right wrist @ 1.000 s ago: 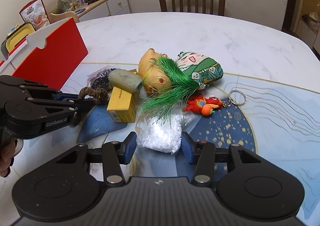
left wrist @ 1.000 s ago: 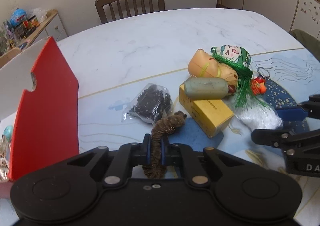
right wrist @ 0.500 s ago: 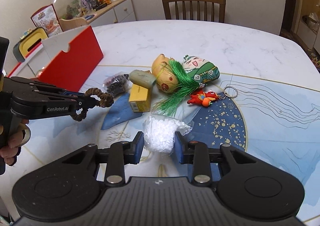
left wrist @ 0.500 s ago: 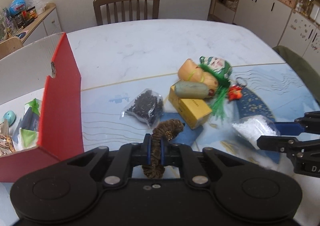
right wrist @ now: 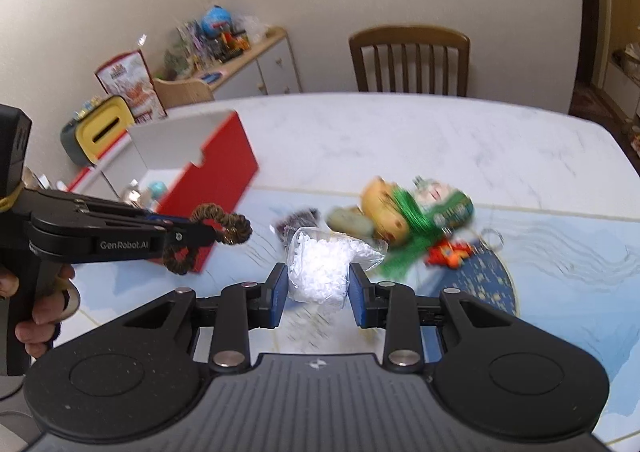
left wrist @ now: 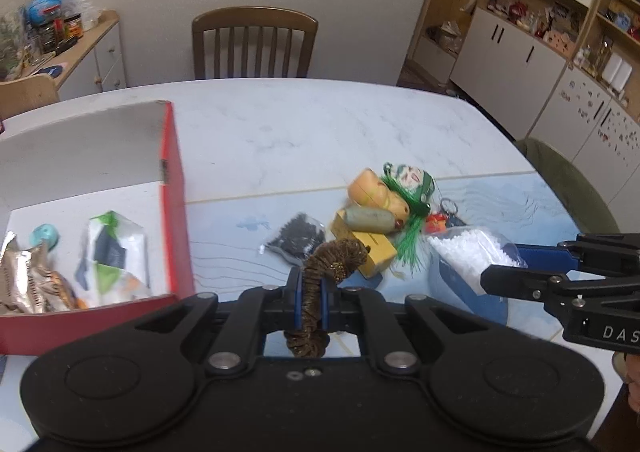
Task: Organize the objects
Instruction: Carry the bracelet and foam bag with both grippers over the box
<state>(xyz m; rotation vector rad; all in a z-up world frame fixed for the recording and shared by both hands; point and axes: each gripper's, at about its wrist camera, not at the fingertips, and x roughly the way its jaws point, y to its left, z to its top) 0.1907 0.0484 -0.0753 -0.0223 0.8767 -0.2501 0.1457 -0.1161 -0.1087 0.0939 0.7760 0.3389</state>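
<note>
Scrunchie [left wrist: 320,272] is pinched in the left gripper [left wrist: 310,292], up near the red box [left wrist: 176,220]. Right gripper [right wrist: 318,292] squeezes the bag of white beads [right wrist: 320,268]. Some snacks are in the box, but toys wait on the table [left wrist: 304,132].

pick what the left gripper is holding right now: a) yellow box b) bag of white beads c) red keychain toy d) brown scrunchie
d: the left gripper is shut on the brown scrunchie, while the bag of white beads sits in the right gripper.
</note>
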